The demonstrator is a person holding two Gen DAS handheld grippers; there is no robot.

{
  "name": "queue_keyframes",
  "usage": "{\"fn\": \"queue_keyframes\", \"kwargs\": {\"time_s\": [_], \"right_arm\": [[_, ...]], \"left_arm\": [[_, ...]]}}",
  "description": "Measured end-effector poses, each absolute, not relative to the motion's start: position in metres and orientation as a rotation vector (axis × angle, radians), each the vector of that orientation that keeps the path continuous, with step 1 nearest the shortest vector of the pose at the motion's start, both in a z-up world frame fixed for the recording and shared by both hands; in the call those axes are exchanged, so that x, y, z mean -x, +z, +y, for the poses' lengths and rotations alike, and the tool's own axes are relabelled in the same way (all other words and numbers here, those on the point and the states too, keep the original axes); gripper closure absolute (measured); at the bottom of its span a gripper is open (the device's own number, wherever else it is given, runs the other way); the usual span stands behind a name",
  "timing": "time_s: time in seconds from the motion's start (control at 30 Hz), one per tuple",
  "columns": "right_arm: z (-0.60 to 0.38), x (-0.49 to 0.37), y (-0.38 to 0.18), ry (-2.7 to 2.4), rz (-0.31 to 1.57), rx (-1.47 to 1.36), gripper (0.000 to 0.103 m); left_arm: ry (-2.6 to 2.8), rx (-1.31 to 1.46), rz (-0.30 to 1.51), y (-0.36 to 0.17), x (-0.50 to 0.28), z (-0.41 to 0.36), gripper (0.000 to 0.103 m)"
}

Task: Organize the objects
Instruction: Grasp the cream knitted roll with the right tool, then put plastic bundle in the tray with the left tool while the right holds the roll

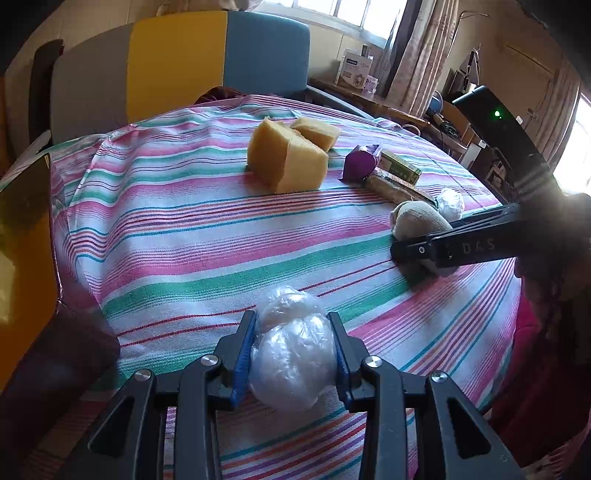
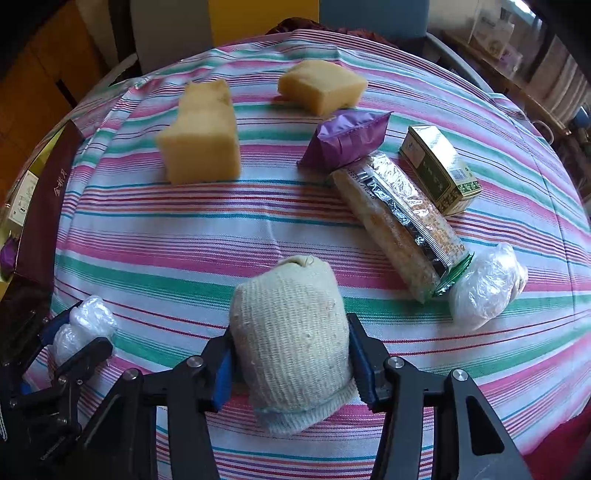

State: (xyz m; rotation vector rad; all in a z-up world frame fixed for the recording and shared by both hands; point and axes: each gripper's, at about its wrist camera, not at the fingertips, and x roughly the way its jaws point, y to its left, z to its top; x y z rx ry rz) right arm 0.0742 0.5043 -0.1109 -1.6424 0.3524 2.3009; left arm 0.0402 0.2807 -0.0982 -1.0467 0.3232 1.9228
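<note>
From the left wrist, the left gripper [image 1: 291, 350] clenches a plastic-wrapped bundle [image 1: 293, 354] squarely between its jaws, above the striped cloth [image 1: 177, 236]; from the right wrist, the right gripper [image 2: 291, 365] grasps a rolled sock [image 2: 291, 339] resting on that cloth.

1. A striped cloth [image 1: 184, 229] in pink, green and white covers the table.
2. Behind it stands a chair [image 1: 177, 70] with grey, yellow and blue panels.
3. Bright daylight comes through a window [image 1: 343, 11] hung with pale curtains [image 1: 417, 62].
4. A cluttered wooden desk [image 1: 388, 105] runs along the wall beneath it.
</note>
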Motion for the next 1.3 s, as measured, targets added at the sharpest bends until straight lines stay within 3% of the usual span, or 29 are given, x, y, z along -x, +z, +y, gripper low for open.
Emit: {"fn": "queue_keyframes", "kwargs": {"time_s": [0.9, 1.1, 1.3], "right_arm": [[0.509, -0.070, -0.113, 2.320, 0.262, 1.645, 0.050], [0.514, -0.068, -0.114, 2.325, 0.248, 1.642, 0.051], [0.511, -0.068, -0.113, 2.325, 0.244, 1.642, 0.051]], "left_arm": [[1.938, 1.029, 0.366, -0.096, -0.045, 0.282, 0.067], [1.952, 1.032, 0.147, -0.042, -0.023, 0.248, 0.068], [2.126, 1.076, -0.015, -0.006, 0.055, 0.187, 0.068]]}}
